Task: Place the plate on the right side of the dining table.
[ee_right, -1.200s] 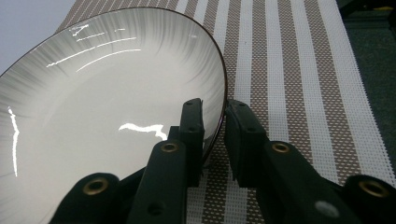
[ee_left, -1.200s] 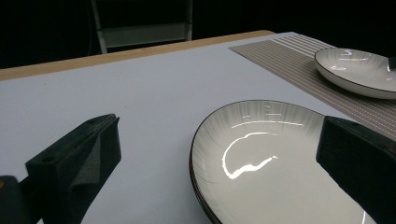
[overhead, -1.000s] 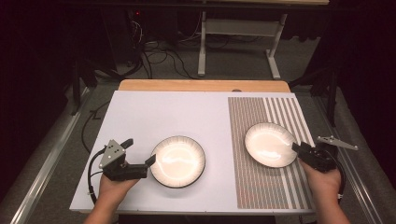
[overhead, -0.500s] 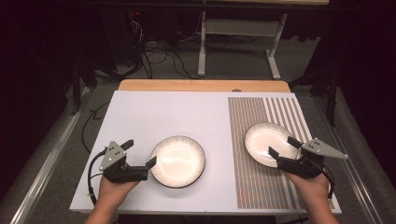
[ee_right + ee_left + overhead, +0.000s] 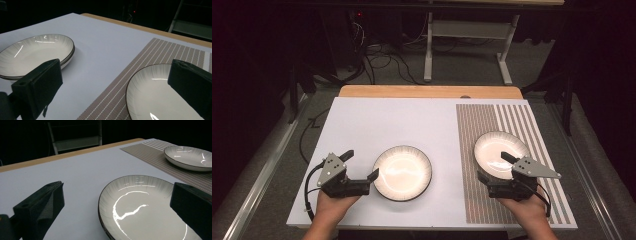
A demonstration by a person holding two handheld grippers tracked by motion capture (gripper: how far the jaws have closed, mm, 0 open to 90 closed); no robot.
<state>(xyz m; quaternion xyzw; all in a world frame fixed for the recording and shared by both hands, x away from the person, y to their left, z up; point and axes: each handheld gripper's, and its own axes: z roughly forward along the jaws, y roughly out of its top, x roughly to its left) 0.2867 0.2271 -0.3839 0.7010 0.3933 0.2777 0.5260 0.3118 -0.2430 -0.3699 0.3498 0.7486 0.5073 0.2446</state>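
A white ribbed plate with a dark rim (image 5: 499,147) (image 5: 160,97) lies on a brown striped placemat (image 5: 474,130) (image 5: 125,85). At its near edge my right gripper (image 5: 495,167) (image 5: 116,72) stands open; its jaws have just been opening, and neither pad touches the plate. A second such plate (image 5: 402,172) (image 5: 145,207) (image 5: 35,53) rests on the white tabletop, seemingly stacked on another like it. Just left of it my left gripper (image 5: 360,165) (image 5: 117,195) is open, its jaws either side of the plate's left rim without touching.
The white tabletop (image 5: 387,120) has a wooden strip (image 5: 427,91) along its far edge. Beyond it are a metal desk frame (image 5: 467,35) and cables on the floor. The far half of the tabletop is bare.
My right gripper has left the right rim of the plate on the placemat, swung left to the plate's near edge and opened wide. The left gripper and both plates have stayed put.
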